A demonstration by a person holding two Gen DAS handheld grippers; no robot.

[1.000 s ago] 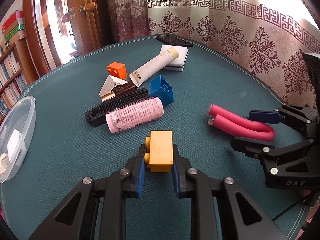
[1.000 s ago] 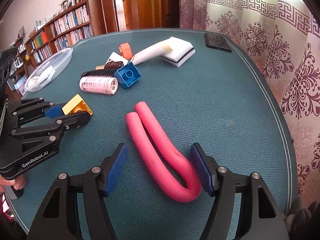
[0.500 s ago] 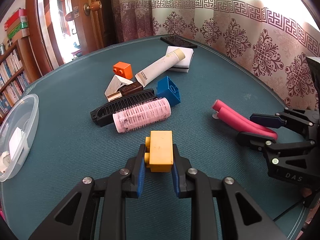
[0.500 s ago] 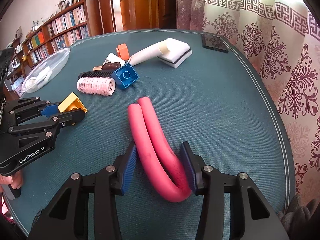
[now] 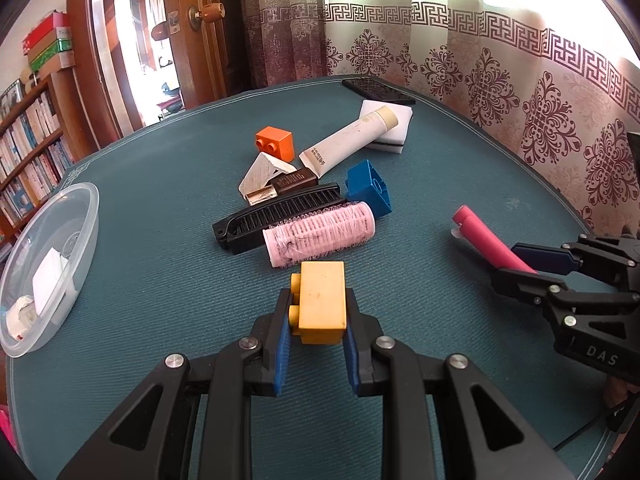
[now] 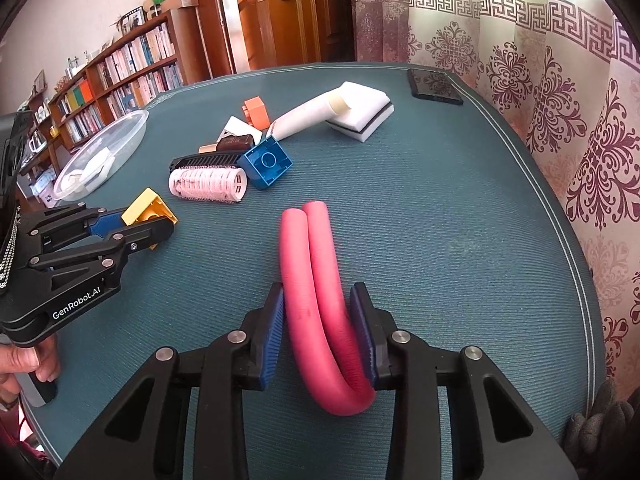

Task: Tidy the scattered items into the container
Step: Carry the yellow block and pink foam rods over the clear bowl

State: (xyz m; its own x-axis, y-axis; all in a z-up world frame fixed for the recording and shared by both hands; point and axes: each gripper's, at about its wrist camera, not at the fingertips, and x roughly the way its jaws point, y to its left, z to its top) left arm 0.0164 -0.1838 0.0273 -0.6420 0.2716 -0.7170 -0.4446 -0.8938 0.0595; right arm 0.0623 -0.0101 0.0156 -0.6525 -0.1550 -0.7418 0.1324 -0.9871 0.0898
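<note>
My left gripper (image 5: 319, 322) is clamped on yellow brick (image 5: 322, 303); right gripper (image 6: 323, 322) squeezes pink foam roller (image 6: 316, 280). Container (image 5: 52, 248) at left edge; comb (image 5: 276, 218), curler (image 5: 320, 233) & blue brick (image 5: 368, 189) mid-frame, clear of it.

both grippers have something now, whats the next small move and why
Probably carry the yellow block leftward to the clear bowl and let go over it. The left gripper is shut on the block, and the bowl sits open at the table's left edge. The right gripper grips the pink foam roller, which could follow.
</note>
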